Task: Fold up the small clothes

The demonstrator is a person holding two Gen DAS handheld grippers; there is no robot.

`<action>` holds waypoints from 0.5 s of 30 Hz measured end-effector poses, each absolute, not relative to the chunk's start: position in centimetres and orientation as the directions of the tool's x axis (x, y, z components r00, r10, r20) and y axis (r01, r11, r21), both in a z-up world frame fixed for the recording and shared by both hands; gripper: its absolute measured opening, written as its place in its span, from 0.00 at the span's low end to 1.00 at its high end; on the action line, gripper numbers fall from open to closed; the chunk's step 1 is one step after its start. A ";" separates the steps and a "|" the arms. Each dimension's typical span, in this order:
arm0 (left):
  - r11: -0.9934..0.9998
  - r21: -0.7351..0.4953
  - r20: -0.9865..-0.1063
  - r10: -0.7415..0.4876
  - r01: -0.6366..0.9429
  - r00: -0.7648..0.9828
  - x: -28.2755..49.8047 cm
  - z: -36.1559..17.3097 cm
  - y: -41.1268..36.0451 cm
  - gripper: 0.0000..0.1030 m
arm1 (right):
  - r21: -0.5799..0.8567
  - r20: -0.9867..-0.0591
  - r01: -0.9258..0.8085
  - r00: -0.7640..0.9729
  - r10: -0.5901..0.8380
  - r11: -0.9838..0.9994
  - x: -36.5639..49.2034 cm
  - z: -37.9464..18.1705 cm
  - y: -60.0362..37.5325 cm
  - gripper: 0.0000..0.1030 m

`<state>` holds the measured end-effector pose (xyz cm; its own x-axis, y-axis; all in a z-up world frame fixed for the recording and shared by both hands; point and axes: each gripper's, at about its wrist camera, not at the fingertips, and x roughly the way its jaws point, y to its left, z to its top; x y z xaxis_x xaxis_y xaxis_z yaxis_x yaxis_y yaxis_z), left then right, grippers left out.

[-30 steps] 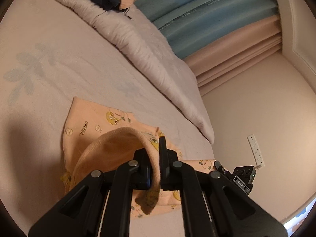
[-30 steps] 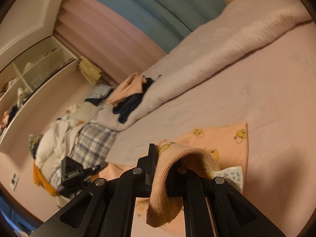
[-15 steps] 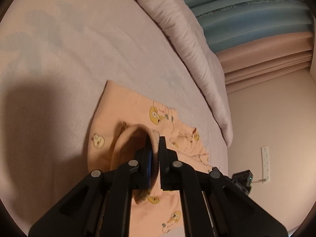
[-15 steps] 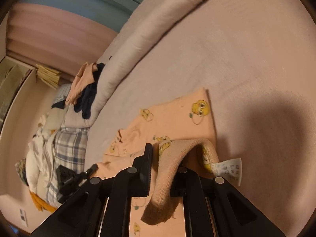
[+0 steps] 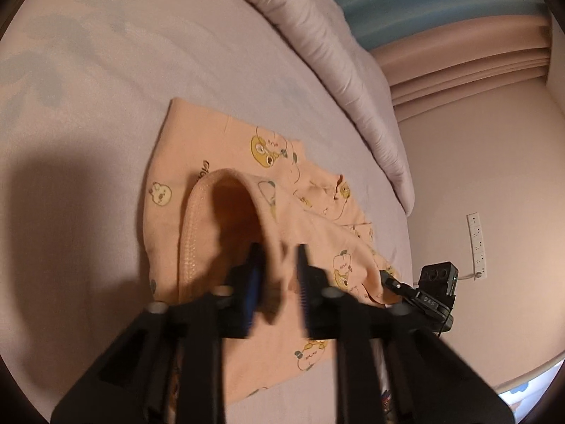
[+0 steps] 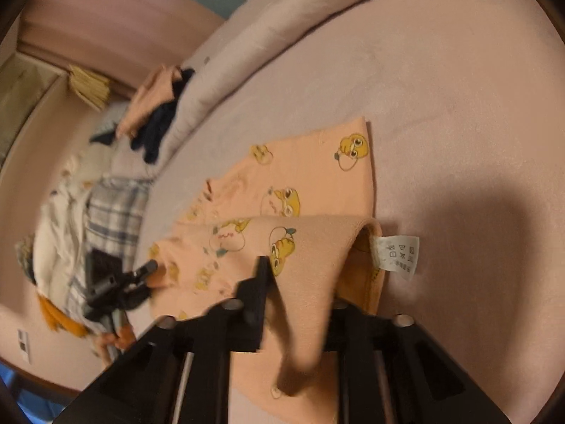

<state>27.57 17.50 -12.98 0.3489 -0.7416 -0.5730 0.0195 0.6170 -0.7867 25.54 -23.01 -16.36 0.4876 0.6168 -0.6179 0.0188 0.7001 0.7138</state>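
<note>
A small peach garment with yellow cartoon prints [image 5: 226, 148] lies on the pale pink bed [image 5: 106, 70], its near part folded back over the rest. My left gripper [image 5: 277, 258] has its jaws parted, with the garment's hemmed edge [image 5: 190, 233] loose between them. In the right wrist view the same garment [image 6: 310, 176] lies folded, with a white care label [image 6: 397, 252] at the fold. My right gripper [image 6: 300, 282] is open, and the cloth drapes over the gap and hides the right finger. Each gripper shows in the other's view, the right one [image 5: 429, 295] and the left one [image 6: 116, 282].
A rolled pale duvet [image 5: 335, 53] runs along the far side of the bed. Peach and navy clothes [image 6: 155, 113] lie piled on it, with plaid and white laundry [image 6: 106, 212] beyond. Curtains [image 5: 459, 35] and a wall with a socket strip [image 5: 476, 243] stand behind.
Both grippers have carried the garment's edge forward and down onto the rest, then opened. The cloth held shut half a second ago now lies loose between parted jaws.
</note>
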 end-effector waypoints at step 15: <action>0.152 -0.899 -0.404 -0.651 -0.411 0.643 31.7 -17.2 24.2 0.28 | 0.896 -0.397 0.429 0.661 0.637 0.112 32.8 -21.3 -29.0 0.54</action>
